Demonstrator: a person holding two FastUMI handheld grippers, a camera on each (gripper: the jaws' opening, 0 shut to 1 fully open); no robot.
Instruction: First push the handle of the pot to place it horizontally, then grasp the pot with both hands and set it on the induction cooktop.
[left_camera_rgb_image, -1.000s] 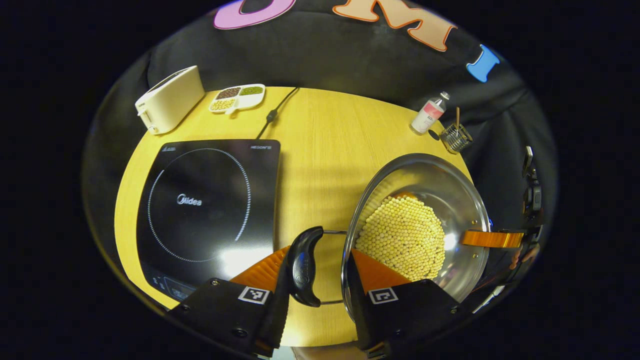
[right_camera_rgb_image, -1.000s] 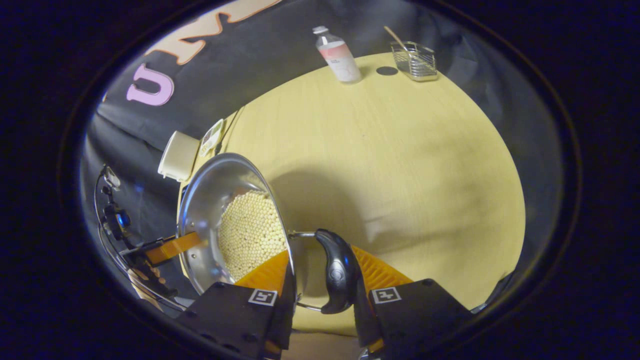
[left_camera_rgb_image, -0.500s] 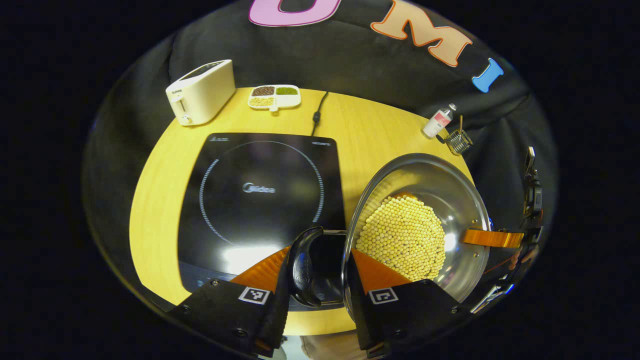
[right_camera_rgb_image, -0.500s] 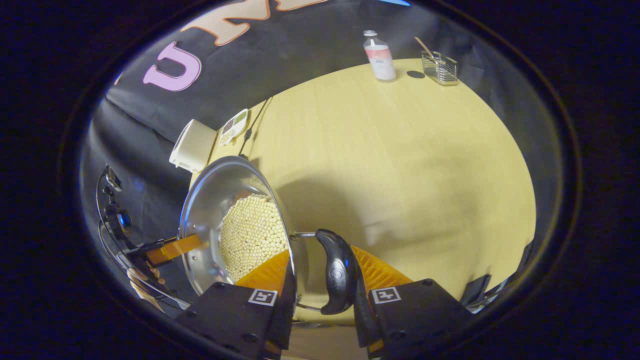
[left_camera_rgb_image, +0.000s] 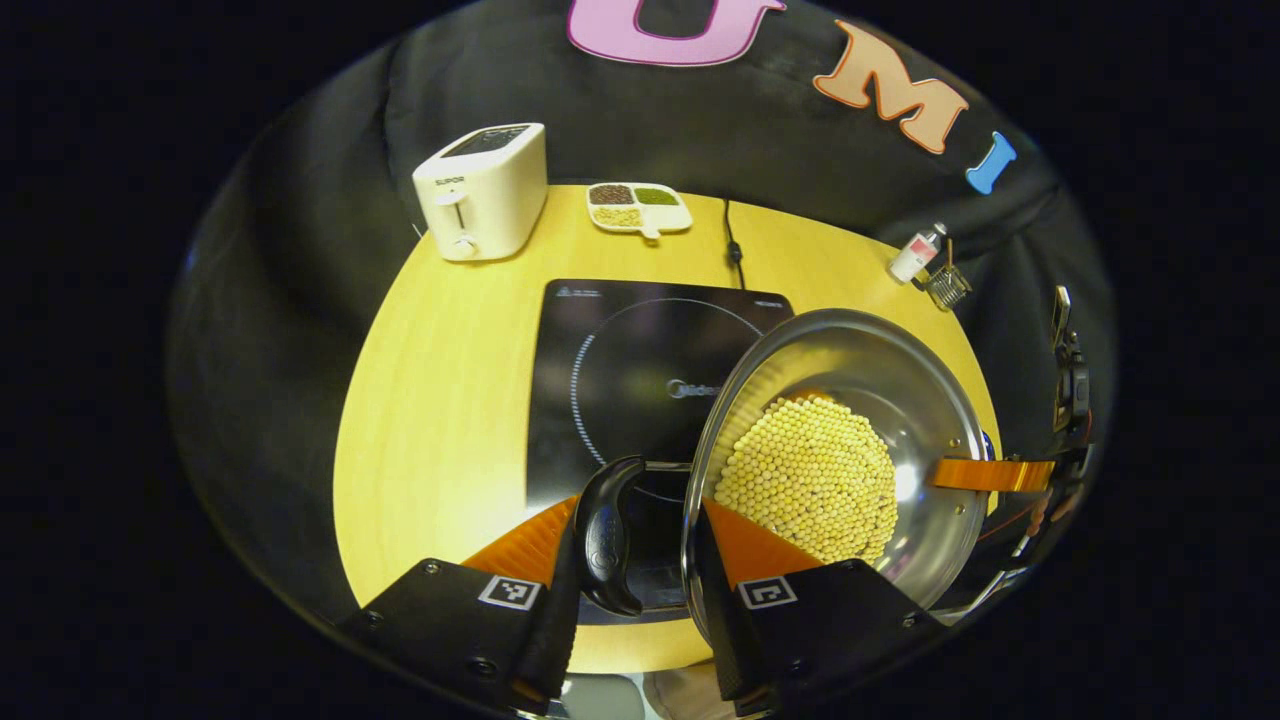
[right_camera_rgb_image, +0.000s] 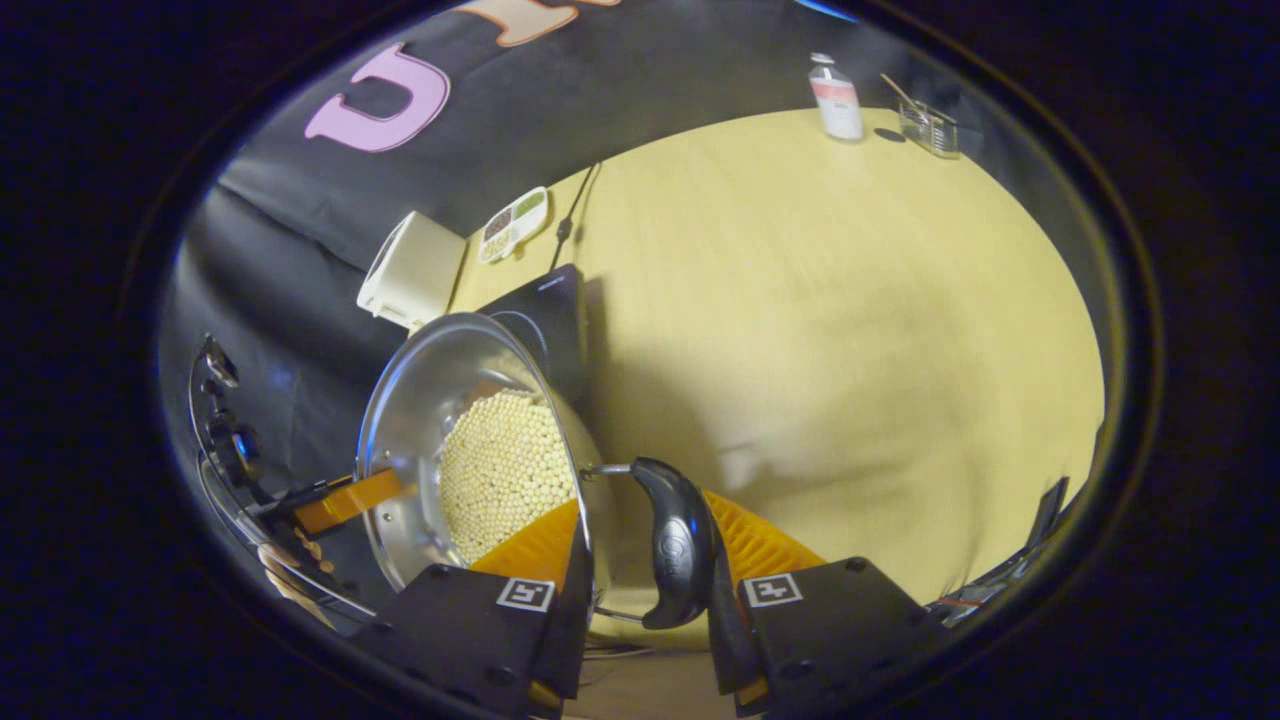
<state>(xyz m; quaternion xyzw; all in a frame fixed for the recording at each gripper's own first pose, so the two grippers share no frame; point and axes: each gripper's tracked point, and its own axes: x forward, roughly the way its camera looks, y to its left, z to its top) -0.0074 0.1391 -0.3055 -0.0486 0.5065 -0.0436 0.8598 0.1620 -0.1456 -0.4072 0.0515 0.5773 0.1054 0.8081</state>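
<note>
Steel pot (left_camera_rgb_image: 900, 400) w/ beads, over black cooktop (left_camera_rgb_image: 620, 370)

The silver pot (left_camera_rgb_image: 905, 375) is gleaming, holding pale yellow beads (left_camera_rgb_image: 810, 480). The black cooktop (left_camera_rgb_image: 620, 360) is showing a white ring on the yellow table (left_camera_rgb_image: 440, 400).

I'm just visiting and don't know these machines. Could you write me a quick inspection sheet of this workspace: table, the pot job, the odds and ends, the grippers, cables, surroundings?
Surface: round wooden table, bare across its right side.
Job's things: steel pot holding pale round beans, carried partly over the black induction cooktop.
Clutter: cream toaster, divided snack dish, small bottle, wire holder, all at the far edge.
Grippers: left gripper shut on the pot's left black handle; right gripper shut on the right black handle.
Cables: black cord runs back from the cooktop.
Surroundings: black cloth wall.
</note>
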